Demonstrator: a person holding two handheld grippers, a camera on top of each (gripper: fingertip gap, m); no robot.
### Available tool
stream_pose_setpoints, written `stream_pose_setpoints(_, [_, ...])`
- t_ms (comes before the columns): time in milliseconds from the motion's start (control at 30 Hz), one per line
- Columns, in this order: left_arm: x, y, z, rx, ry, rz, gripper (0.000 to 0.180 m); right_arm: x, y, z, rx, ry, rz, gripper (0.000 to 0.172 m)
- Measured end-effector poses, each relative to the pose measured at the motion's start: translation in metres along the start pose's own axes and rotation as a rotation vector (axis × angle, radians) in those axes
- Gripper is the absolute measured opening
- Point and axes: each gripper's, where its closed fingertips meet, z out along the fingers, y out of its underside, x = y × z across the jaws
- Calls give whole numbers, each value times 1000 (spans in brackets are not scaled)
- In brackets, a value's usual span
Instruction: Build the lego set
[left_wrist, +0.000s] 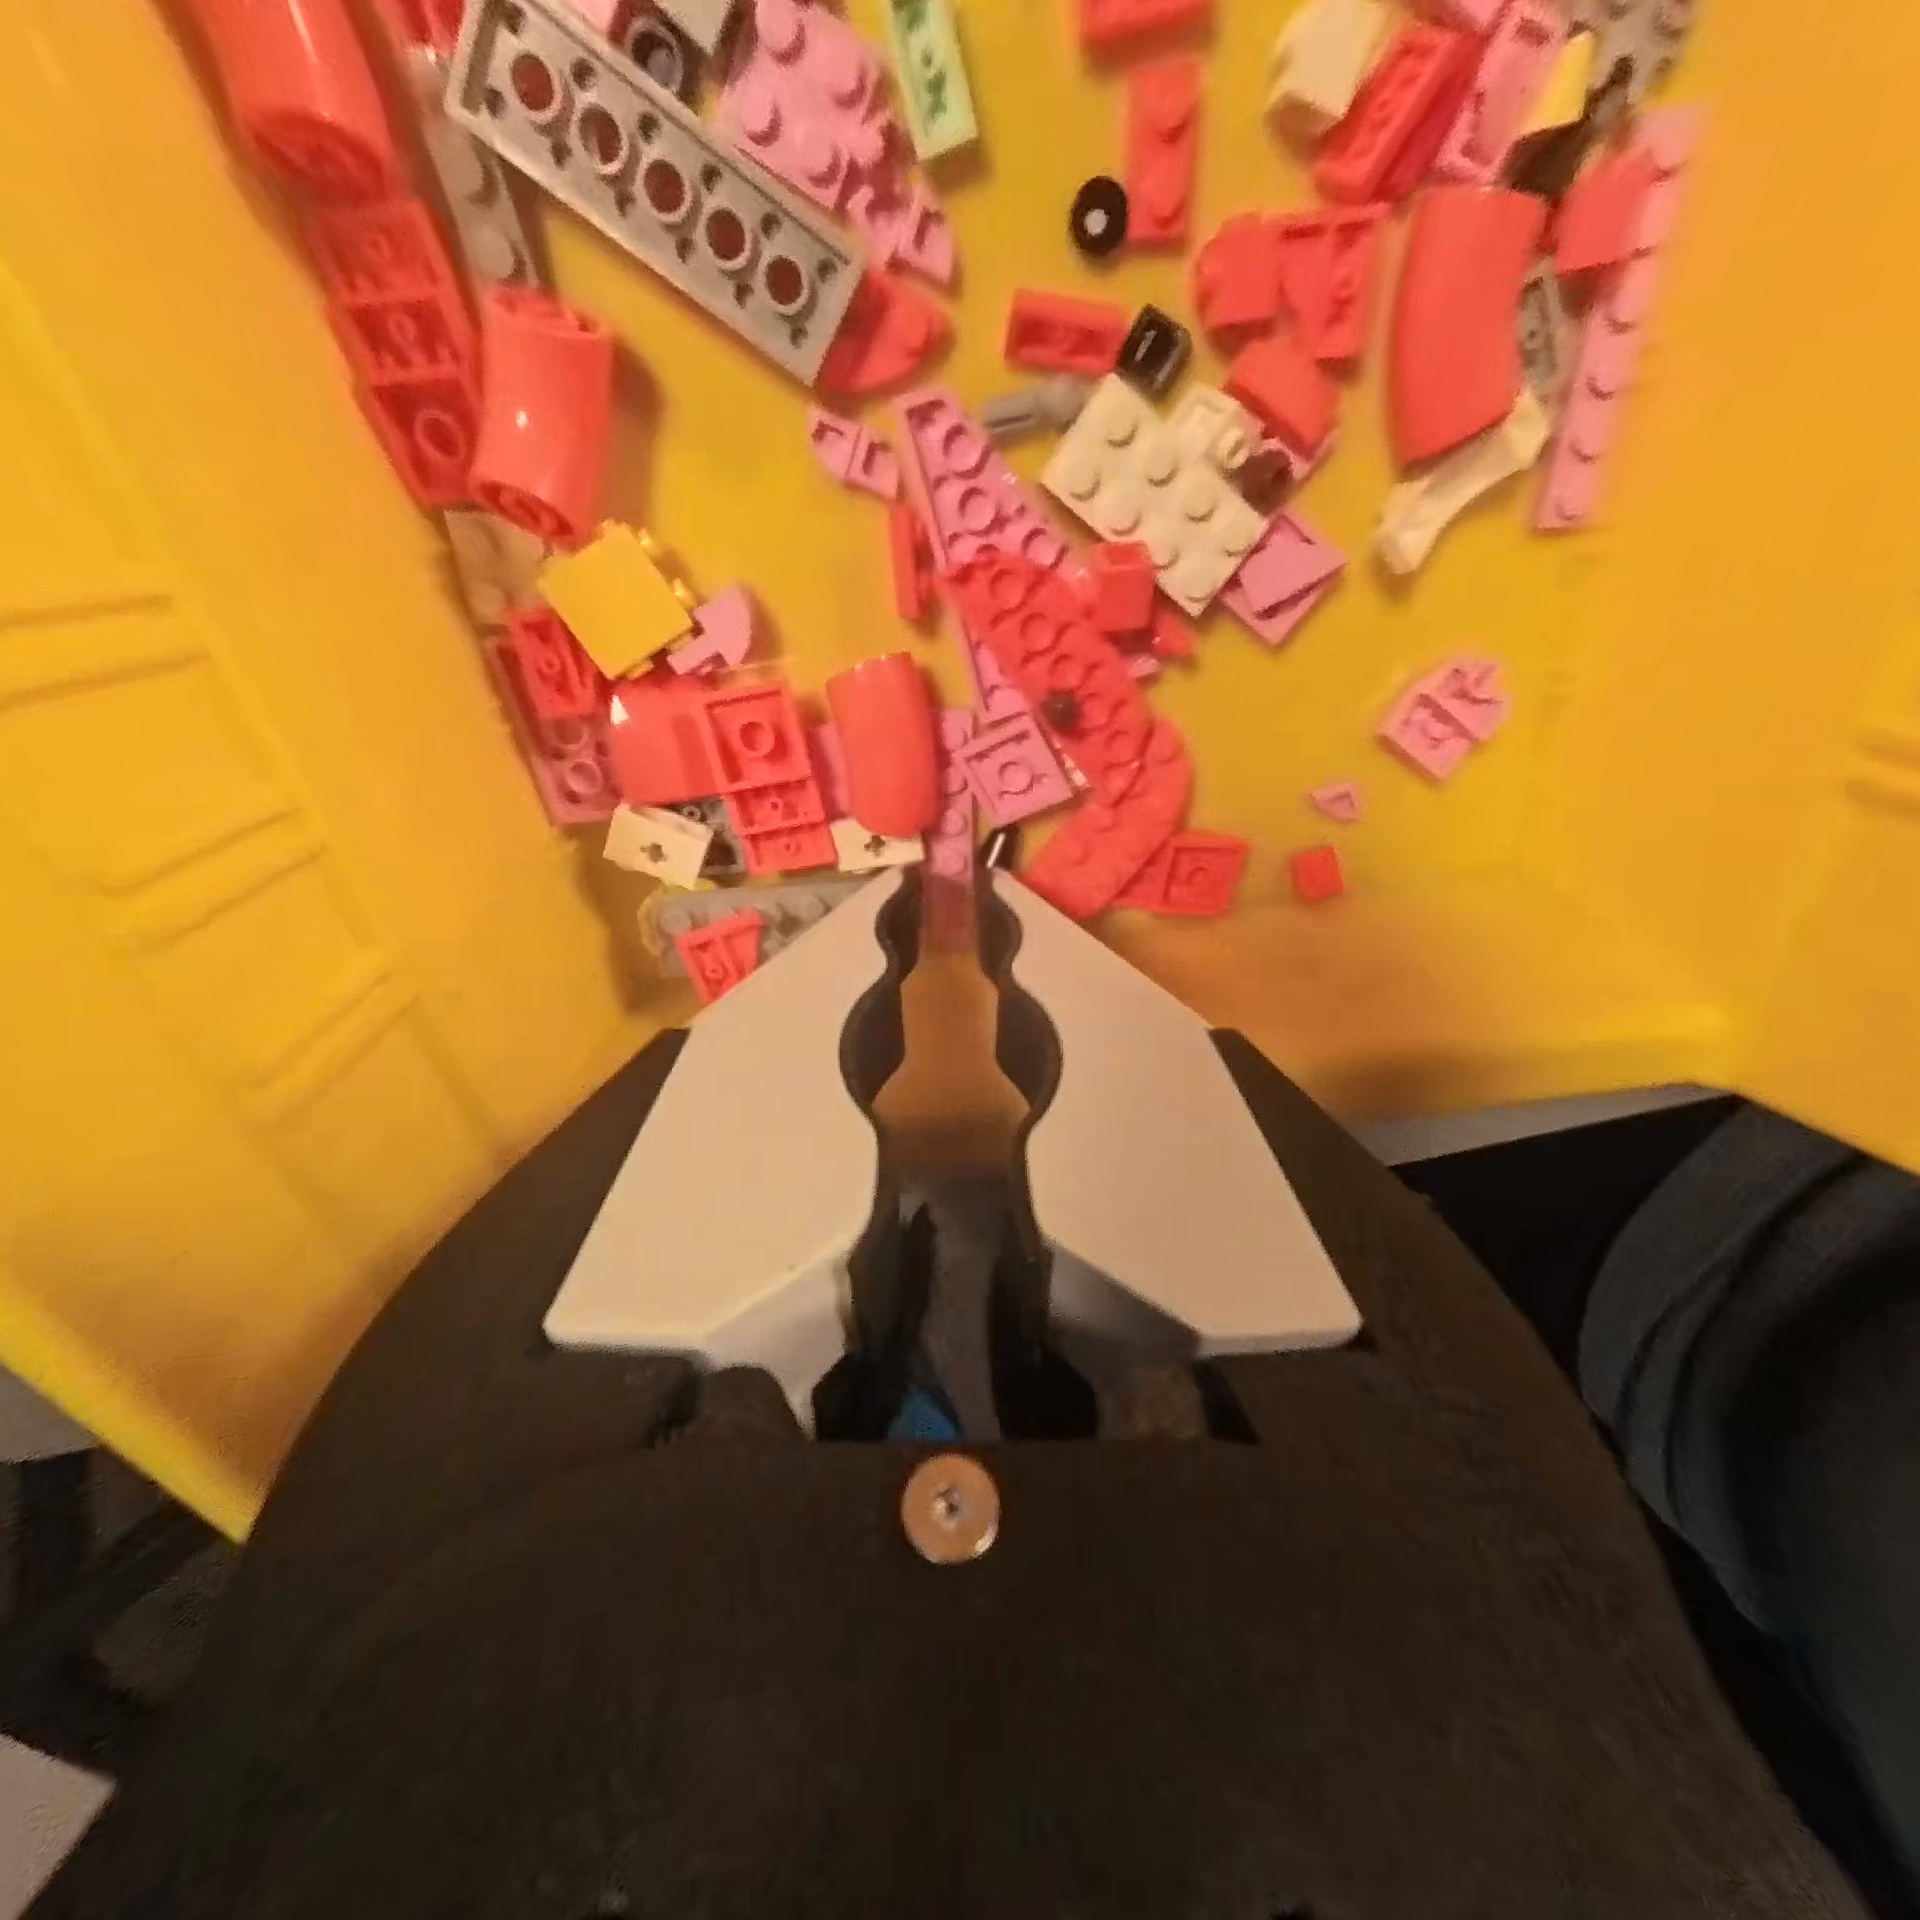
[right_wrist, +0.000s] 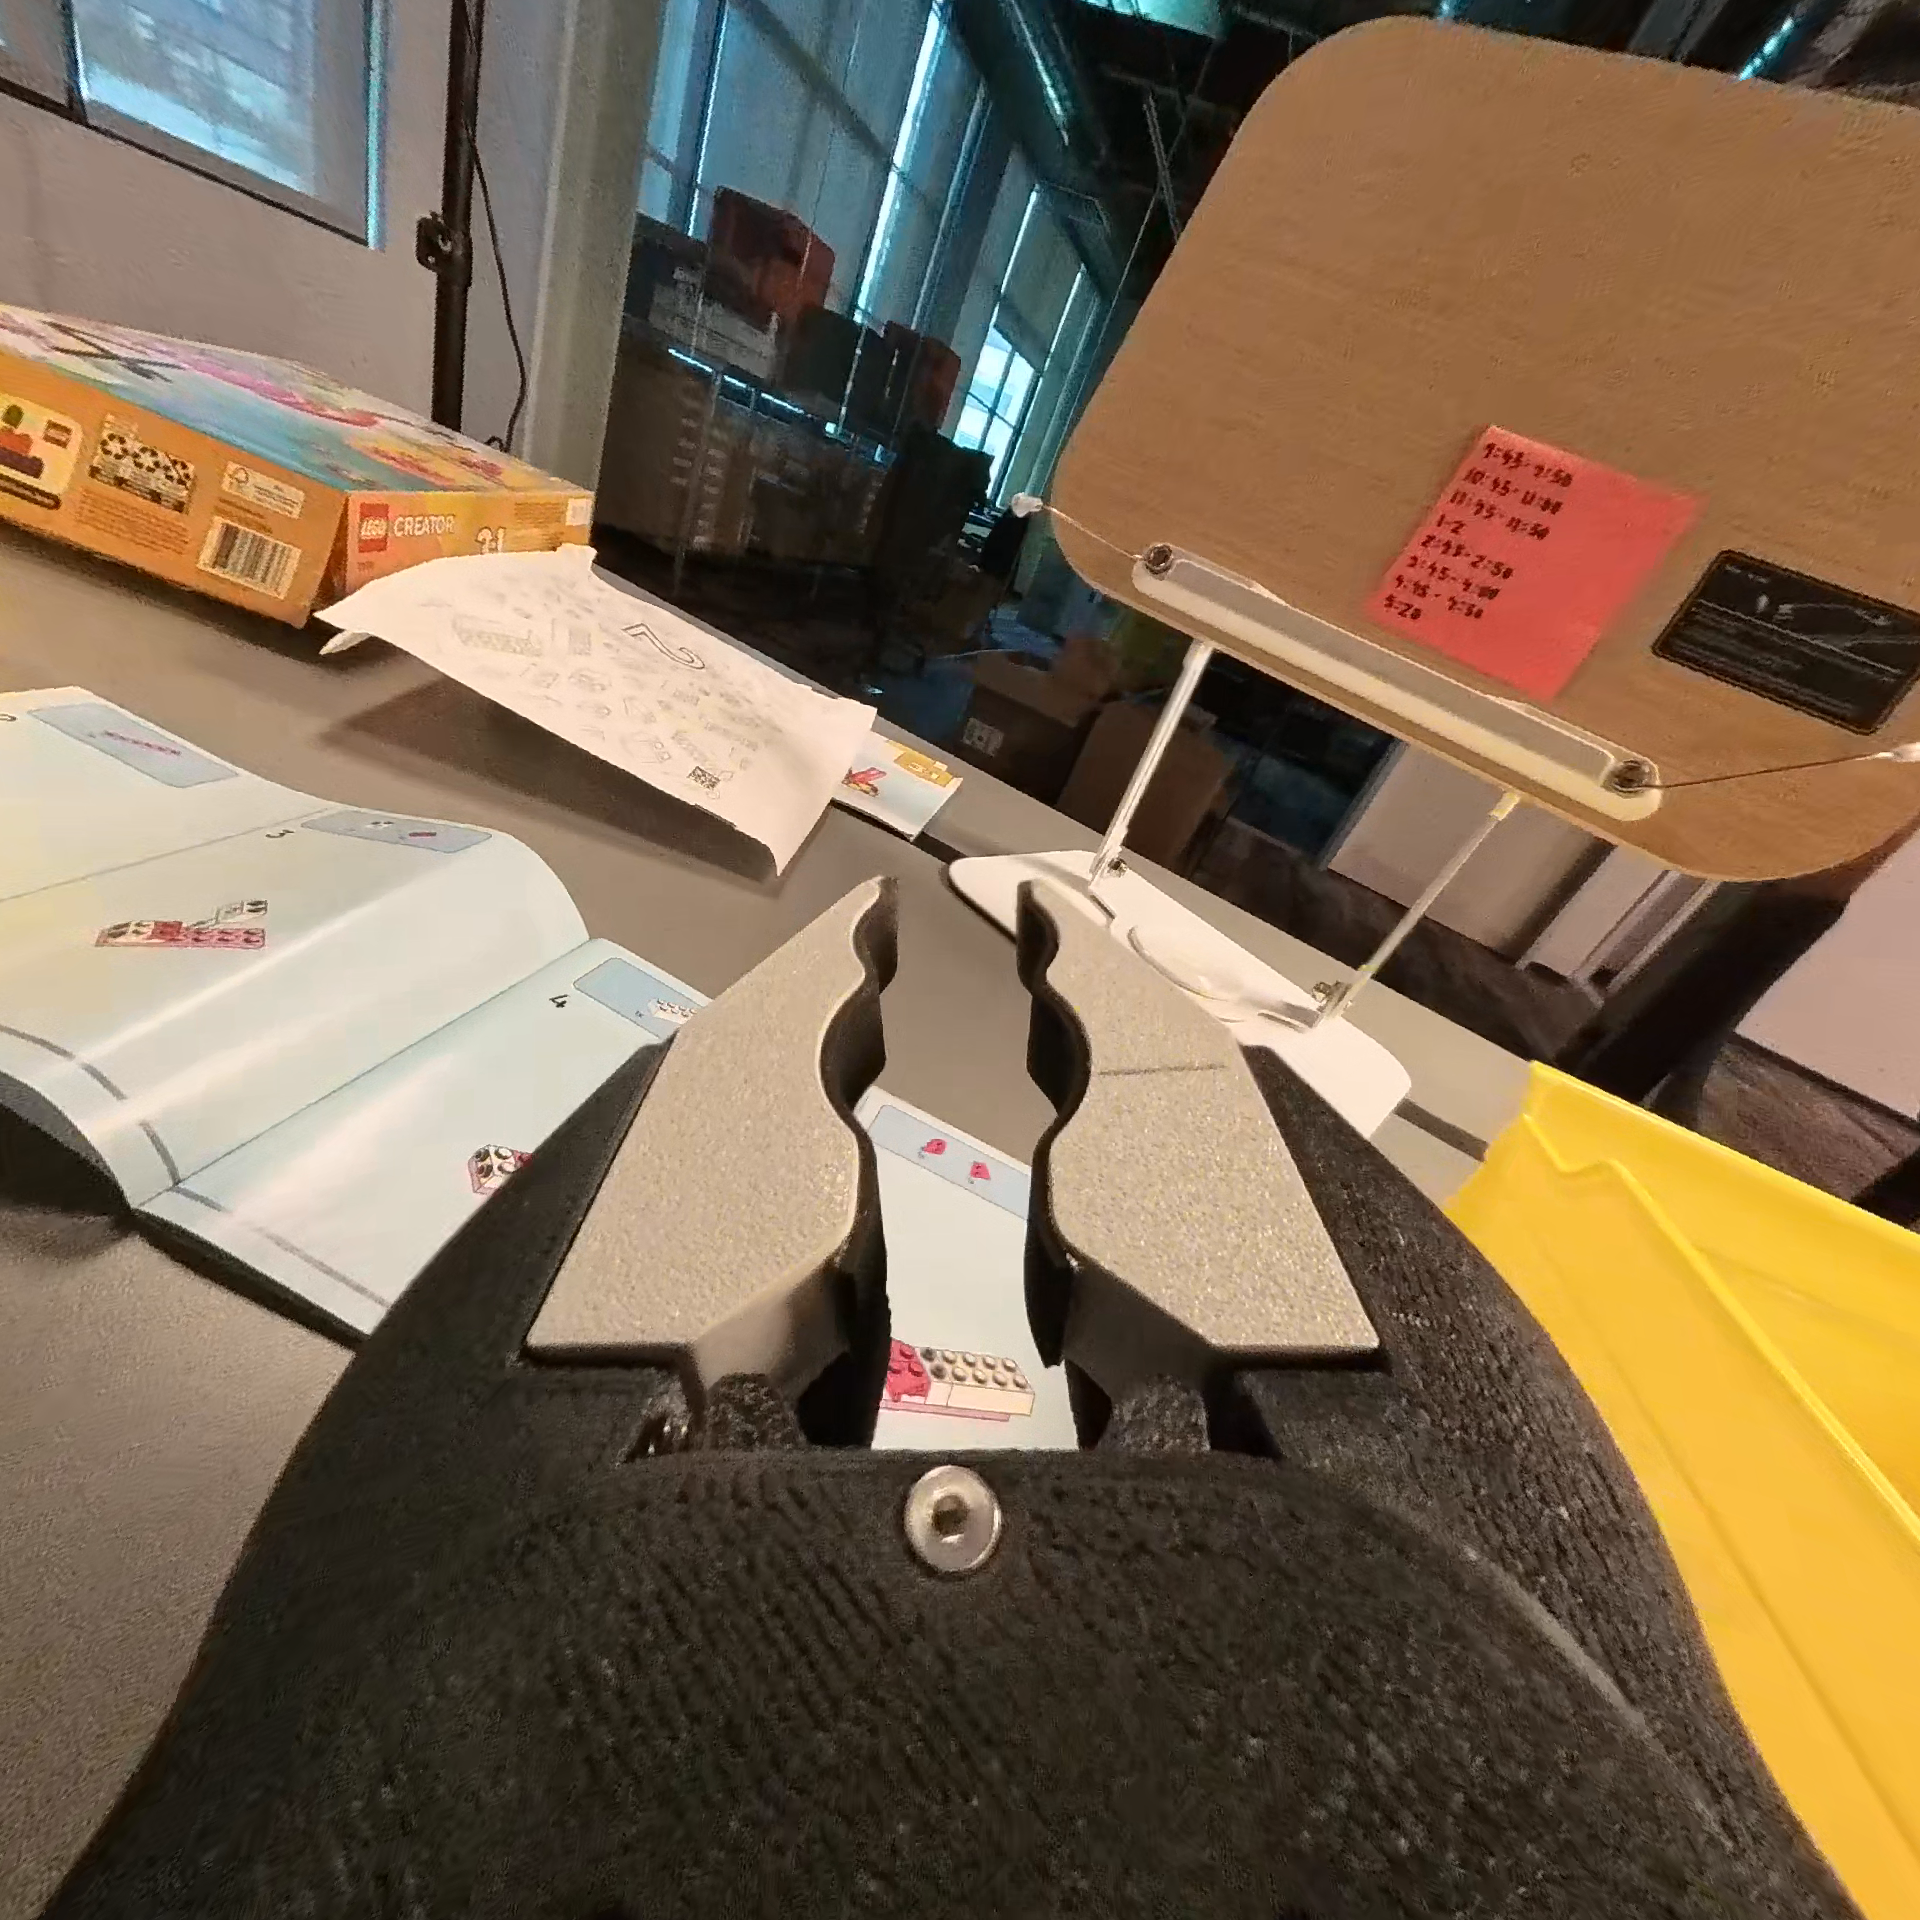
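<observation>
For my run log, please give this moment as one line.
left gripper: shut on pink plate, in yellow bin | right gripper: open, holds nothing, above booklet

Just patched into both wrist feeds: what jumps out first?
In the left wrist view, a heap of coral, pink and cream bricks fills a yellow bin, and the left gripper is closed on a thin pink plate. The right gripper hangs open above an open instruction booklet.
</observation>
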Motion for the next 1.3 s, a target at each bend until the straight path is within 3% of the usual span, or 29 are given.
stream_pose_setpoints(300, [-5,-8,4,-56,-85,21,38,-9,1,3,-10,-35,-31,20])
stream_pose_setpoints(367, [-4,-9,5,-62,-83,32,34,-8,2,3,-11,-37,-18,20])
stream_pose_setpoints(467, [4,-10,7,-68,-46,46,7,-7,3,3,-14,-41,1,19])
stream_pose_setpoints(567, [7,-12,7,-60,-45,85,6,-7,2,3,-12,-45,8,19])
stream_pose_setpoints(700, [1,-23,-10,56,-99,87,6,-9,0,2,2,-48,1,18])
stream_pose_setpoints(833, [-2,-51,-78,354,-242,50,6,-8,0,1,3,-41,8,17])
stream_pose_setpoints(933, [32,-73,-128,572,-239,112,6,-8,-1,1,8,-43,12,17])
stream_pose_setpoints(1000, [69,-87,-144,654,-187,222,6,-8,-2,1,13,-45,20,16])
stream_pose_setpoints(1167, [149,-114,-149,711,-50,434,6,-4,-4,0,27,-35,60,15])
stream_pose_setpoints(1300, [208,-133,-131,676,80,550,6,-8,-6,2,36,-41,65,15])
